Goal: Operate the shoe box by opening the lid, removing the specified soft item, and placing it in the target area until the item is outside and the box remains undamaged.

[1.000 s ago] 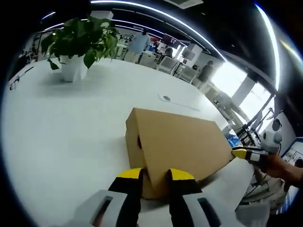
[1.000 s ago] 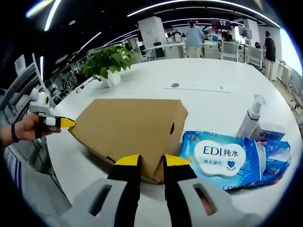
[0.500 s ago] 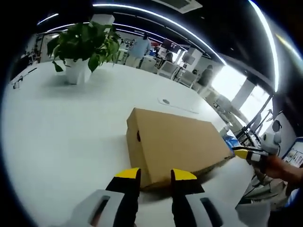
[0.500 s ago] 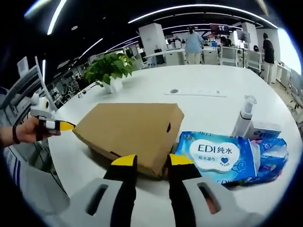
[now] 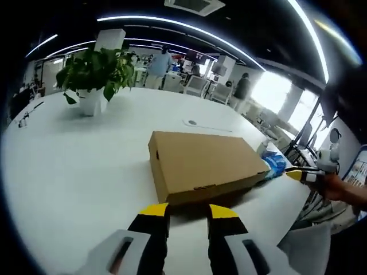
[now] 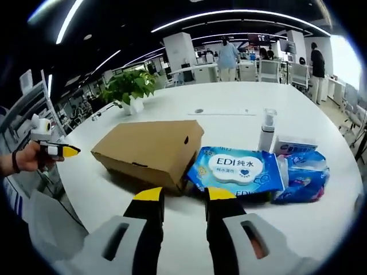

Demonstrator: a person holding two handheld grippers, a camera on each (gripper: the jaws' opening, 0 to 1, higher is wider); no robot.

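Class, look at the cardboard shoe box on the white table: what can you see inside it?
Nothing yet. The shoe box sits closed, lid down, so its contents are covered. Beside it, outside, lies a blue wet-wipes pack. Both grippers are off the box.

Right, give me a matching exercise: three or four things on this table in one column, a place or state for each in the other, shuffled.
1. brown cardboard shoe box
2. blue wet-wipes pack
3. white pump bottle
4. green potted plant

a. lying flat against the box
b. standing behind the wipes
c. lid closed
d. far end of the white table

1-c, 2-a, 3-b, 4-d
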